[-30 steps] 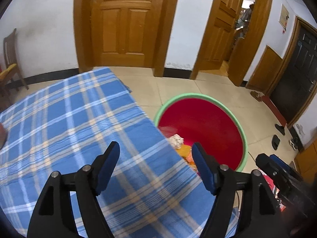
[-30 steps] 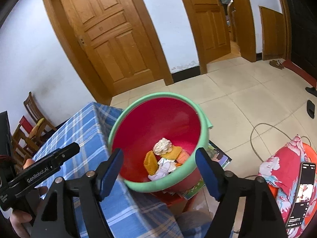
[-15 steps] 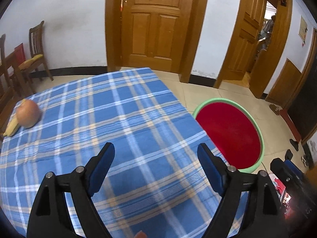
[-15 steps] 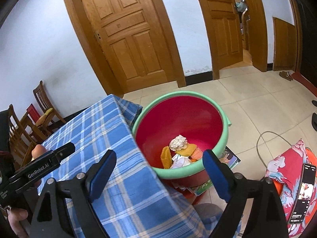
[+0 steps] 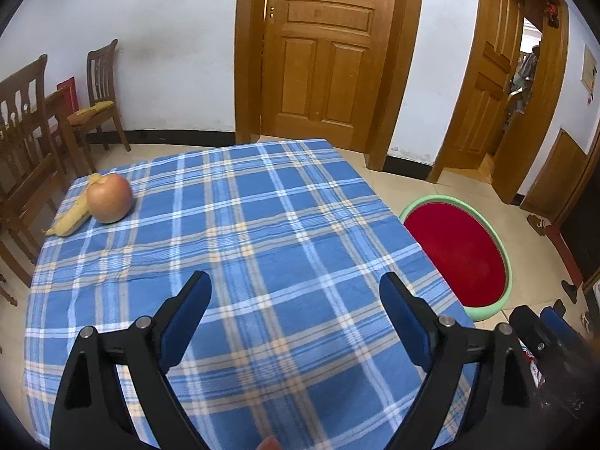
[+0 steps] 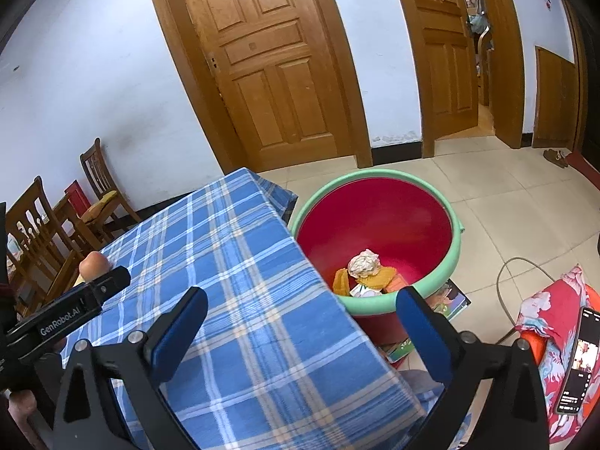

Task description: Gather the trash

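Observation:
A red bucket with a green rim (image 6: 455, 232) stands on the floor at the table's right edge; it also shows in the left wrist view (image 5: 502, 262). Inside lie a crumpled paper ball (image 6: 363, 262) and orange and white scraps (image 6: 375, 281). An apple (image 5: 110, 197) and a banana (image 5: 73, 215) lie at the far left of the blue plaid tablecloth (image 5: 262, 243). My left gripper (image 5: 295, 313) is open and empty over the cloth. My right gripper (image 6: 302, 328) is open and empty over the table's right edge, near the bucket.
Wooden chairs (image 5: 26, 142) stand left of the table. Closed and open wooden doors (image 5: 322, 52) line the back wall. A floral cushion with a phone (image 6: 577, 360) on it sits at the right, beside a cable (image 6: 513, 273) on the tiled floor. Books lie under the bucket.
Both grippers have swung left and back from the bucket. The left view now takes in the whole table with the apple and banana. Both stay open.

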The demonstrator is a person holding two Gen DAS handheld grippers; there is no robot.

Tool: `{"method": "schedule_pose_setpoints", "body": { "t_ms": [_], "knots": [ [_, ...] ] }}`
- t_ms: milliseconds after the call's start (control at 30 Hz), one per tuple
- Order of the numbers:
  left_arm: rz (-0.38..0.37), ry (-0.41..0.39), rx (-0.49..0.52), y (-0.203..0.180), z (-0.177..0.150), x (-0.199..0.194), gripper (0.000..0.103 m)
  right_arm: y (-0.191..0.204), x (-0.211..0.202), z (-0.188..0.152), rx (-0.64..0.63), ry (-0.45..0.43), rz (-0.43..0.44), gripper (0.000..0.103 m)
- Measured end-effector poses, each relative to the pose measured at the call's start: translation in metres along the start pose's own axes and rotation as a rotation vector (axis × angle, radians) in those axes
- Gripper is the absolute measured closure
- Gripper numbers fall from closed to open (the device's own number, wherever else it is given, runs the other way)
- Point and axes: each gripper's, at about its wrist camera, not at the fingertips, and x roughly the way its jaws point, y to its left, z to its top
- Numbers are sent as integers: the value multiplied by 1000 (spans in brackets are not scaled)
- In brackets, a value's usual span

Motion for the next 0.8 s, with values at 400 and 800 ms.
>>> {"method": "schedule_pose_setpoints", "body": {
  "t_ms": [400, 800],
  "knots": [
    [50, -13, -16, 18, -14, -20, 13, 15, -11, -10, -37, -5, 11, 1],
    [75, -14, -54, 29, -18, -22, 13, 18, -12, -11, -42, -7, 9, 1]
  ]
}}
